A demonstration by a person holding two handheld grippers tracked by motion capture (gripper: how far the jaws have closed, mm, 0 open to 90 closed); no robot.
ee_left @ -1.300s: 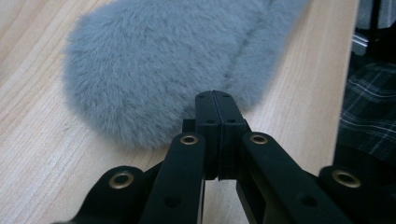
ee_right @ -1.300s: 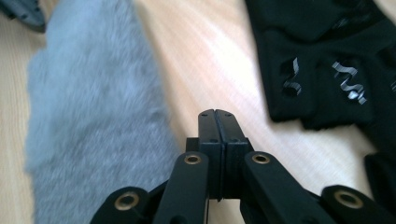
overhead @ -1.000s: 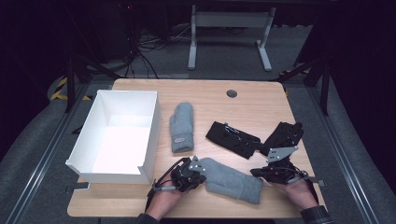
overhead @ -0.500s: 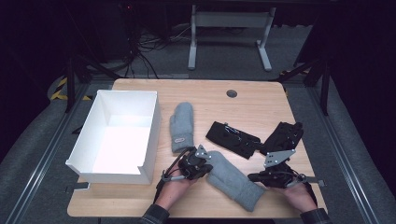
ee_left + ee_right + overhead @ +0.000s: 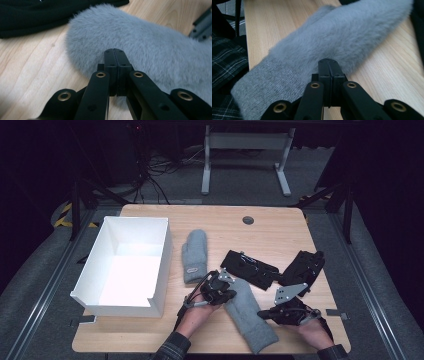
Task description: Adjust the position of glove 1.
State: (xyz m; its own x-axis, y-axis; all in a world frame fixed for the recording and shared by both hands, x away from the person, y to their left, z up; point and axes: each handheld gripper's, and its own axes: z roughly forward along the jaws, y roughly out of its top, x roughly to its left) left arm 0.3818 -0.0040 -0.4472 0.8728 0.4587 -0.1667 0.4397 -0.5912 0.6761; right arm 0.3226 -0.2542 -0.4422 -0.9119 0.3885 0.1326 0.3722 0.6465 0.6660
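Note:
A fluffy grey mitten (image 5: 252,320) lies slantwise at the table's front, cuff toward the front edge. My left gripper (image 5: 231,293) is shut, its tips against the mitten's rounded far end (image 5: 150,45). My right gripper (image 5: 261,314) is also shut, its tips at the mitten's right side near the knitted cuff (image 5: 337,37). In both gripper views the jaws (image 5: 115,51) (image 5: 328,61) stand pressed together with no cloth visible between them. A second grey mitten (image 5: 194,255) lies flat beside the white box (image 5: 165,260).
Two black gloves (image 5: 250,268) (image 5: 302,267) lie right of centre, just beyond the grippers. The open white box takes up the table's left side. Bare wooden table (image 5: 260,235) stretches behind. A plaid sleeve (image 5: 224,67) is at the front edge.
The front mitten has turned, its cuff swinging toward the front edge. My left gripper moved right and away along with the mitten's tip. My right gripper shifted slightly left.

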